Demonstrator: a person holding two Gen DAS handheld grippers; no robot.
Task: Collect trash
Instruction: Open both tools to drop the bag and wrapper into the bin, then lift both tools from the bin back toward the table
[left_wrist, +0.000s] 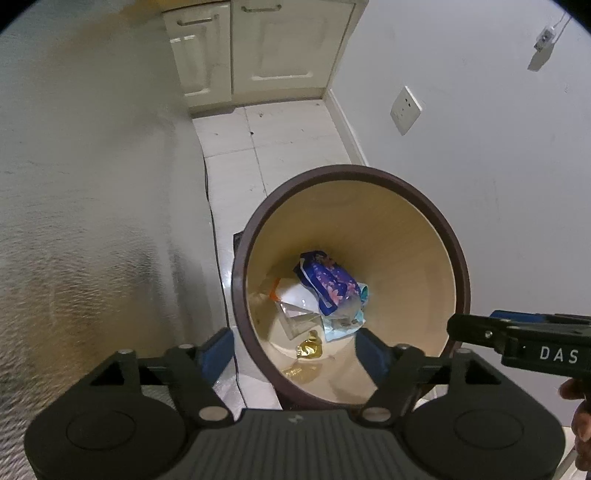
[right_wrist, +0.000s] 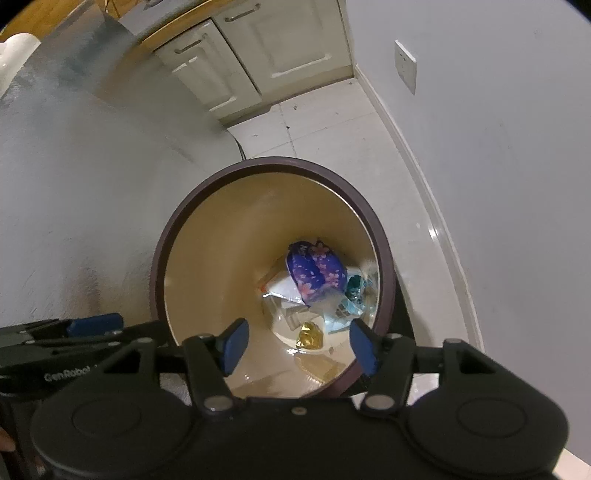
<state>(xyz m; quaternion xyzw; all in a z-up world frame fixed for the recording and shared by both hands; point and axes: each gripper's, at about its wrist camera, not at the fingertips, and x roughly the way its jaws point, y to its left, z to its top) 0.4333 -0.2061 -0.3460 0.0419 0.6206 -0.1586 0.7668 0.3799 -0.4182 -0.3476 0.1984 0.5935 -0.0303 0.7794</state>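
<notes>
A round trash bin with a dark brown rim (left_wrist: 463, 266) (right_wrist: 157, 273) and a cream inside stands on the floor below both grippers. At its bottom lie a purple flowered wrapper (left_wrist: 328, 282) (right_wrist: 314, 271), a gold foil wrapper (left_wrist: 309, 345) (right_wrist: 310, 336), white and clear packaging (left_wrist: 295, 299) and a pale blue packet (left_wrist: 343, 325). My left gripper (left_wrist: 295, 354) is open and empty above the bin's near rim. My right gripper (right_wrist: 299, 347) is open and empty over the bin mouth. The right gripper shows at the right edge of the left wrist view (left_wrist: 517, 338); the left gripper shows at the left edge of the right wrist view (right_wrist: 74, 332).
A grey textured surface (left_wrist: 92, 203) (right_wrist: 74, 184) rises close on the left of the bin. A pale wall (left_wrist: 498, 166) with a socket (left_wrist: 405, 110) (right_wrist: 405, 64) is on the right. Cream cabinet doors (left_wrist: 258, 48) (right_wrist: 258, 55) stand at the far end of the white tiled floor (left_wrist: 258, 147).
</notes>
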